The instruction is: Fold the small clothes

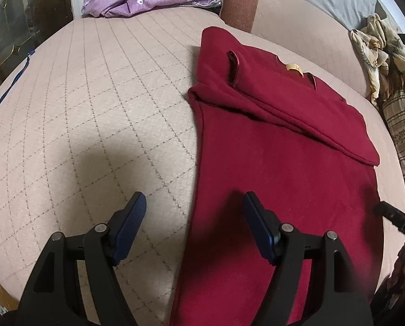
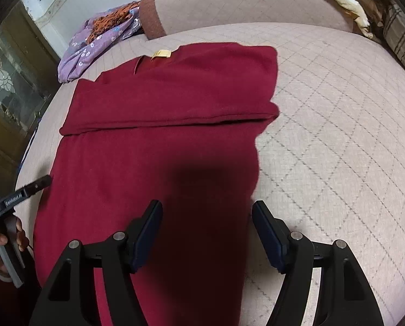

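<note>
A quilted pink bed cover (image 1: 80,108) fills both views; a dark red top (image 2: 161,149) is spread flat on it w/ its neck end & yellow label (image 2: 161,53) at the far side. The sleeves are already folded in across the chest, forming one thick band w/ a hem edge running side to side. A purple flowered cloth (image 1: 137,0) is piled at the far corner, well apart.

The left gripper (image 1: 194,228) is held above the shirt's left edge, jaws released, nothing btwn the pads. The right gripper (image 2: 207,233) is held over the right edge, likewise released & empty.

Next step, as judged: the near hem is to be taken at both corners & carried up to the neck. Both layers should be pinched together, the corners lifted evenly, and the cloth kept taut so the sleeve band is not dragged out of place.
</note>
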`<action>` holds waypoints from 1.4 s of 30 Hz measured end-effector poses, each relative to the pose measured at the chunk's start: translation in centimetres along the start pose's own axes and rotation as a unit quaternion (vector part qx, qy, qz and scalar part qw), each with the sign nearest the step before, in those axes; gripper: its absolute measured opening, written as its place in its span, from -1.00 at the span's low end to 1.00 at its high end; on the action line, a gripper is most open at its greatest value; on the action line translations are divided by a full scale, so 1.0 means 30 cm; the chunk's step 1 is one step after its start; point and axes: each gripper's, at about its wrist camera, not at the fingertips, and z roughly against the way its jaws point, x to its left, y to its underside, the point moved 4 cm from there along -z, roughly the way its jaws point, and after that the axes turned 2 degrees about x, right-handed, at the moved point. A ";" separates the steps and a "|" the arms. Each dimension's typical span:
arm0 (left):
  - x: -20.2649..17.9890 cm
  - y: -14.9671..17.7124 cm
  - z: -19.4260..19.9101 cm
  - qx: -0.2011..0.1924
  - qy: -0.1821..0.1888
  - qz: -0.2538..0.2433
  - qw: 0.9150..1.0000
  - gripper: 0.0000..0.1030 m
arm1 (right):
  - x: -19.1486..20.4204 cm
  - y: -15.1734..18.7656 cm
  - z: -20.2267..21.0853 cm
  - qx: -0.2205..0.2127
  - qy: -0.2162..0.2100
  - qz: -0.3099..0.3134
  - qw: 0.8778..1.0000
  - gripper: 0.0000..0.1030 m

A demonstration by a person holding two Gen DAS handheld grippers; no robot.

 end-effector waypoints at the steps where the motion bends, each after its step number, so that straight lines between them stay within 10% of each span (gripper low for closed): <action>1: 0.000 -0.005 -0.001 0.000 0.005 0.003 1.000 0.42 | -0.005 -0.007 0.007 -0.003 -0.001 -0.005 1.000 0.36; 20: 0.008 -0.291 -0.105 -0.040 0.048 0.029 0.998 0.42 | 0.165 -0.109 -0.019 -0.043 -0.039 0.020 0.998 0.40; 33: 0.061 -0.307 -0.159 -0.010 0.040 0.045 0.998 0.42 | 0.737 -0.496 -0.286 -0.071 -0.120 0.168 0.976 0.45; 39: 0.076 -0.312 -0.162 -0.010 0.040 0.054 0.998 0.42 | 0.950 -0.583 -0.465 -0.047 -0.085 0.277 0.956 0.45; 41: 0.075 -0.310 -0.161 -0.010 0.038 0.053 0.998 0.42 | 0.975 -0.588 -0.491 -0.044 -0.095 0.292 0.951 0.32; 42: 0.075 -0.312 -0.163 -0.010 0.038 0.053 0.998 0.42 | 0.985 -0.588 -0.499 -0.041 -0.101 0.297 0.949 -0.14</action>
